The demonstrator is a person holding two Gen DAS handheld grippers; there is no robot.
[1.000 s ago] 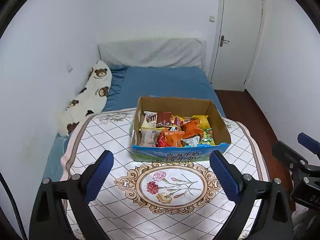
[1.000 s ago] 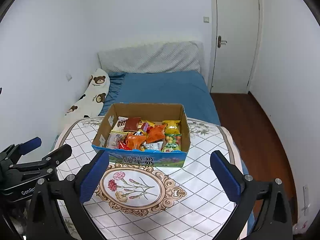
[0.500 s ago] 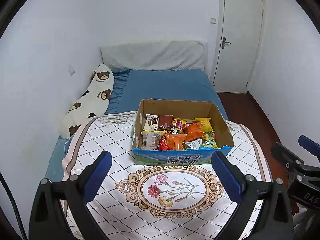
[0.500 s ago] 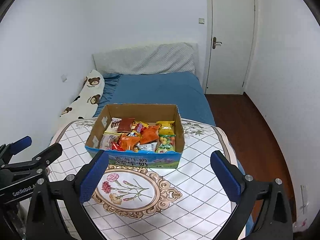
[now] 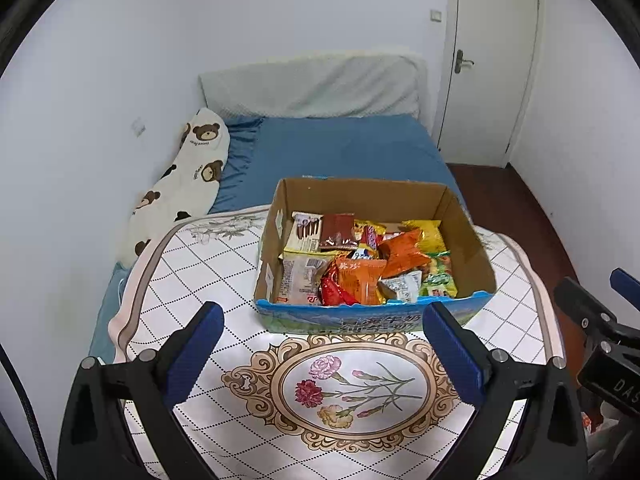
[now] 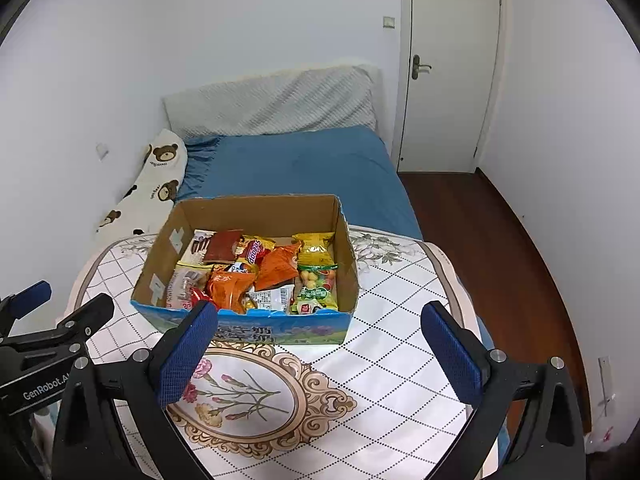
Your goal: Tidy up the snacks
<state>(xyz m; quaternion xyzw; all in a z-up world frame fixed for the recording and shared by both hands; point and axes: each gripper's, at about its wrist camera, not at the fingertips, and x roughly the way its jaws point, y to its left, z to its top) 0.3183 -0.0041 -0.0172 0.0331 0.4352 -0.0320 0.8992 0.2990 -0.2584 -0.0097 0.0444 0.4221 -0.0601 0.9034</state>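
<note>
A cardboard box (image 5: 362, 196) with a blue printed front stands on the table and also shows in the right wrist view (image 6: 256, 210). It holds several snack packets: orange bags (image 5: 362, 276), a yellow bag (image 6: 316, 250), a brown packet (image 5: 338, 230), a green candy bag (image 6: 316, 288). My left gripper (image 5: 320, 350) is open and empty, just short of the box's front. My right gripper (image 6: 318, 350) is open and empty, in front of the box's right half. Each gripper sees the other at its frame edge.
The table wears a white checked cloth with a flower medallion (image 5: 352, 388). Behind it is a bed with a blue sheet (image 5: 340, 148), a bear-print pillow (image 5: 188, 176) and a grey headboard cushion (image 6: 276, 100). A white door (image 6: 448, 68) and wooden floor (image 6: 480, 240) are at right.
Both grippers have moved forward toward the box, which now looks larger and lower in both views. Both stay open and empty.
</note>
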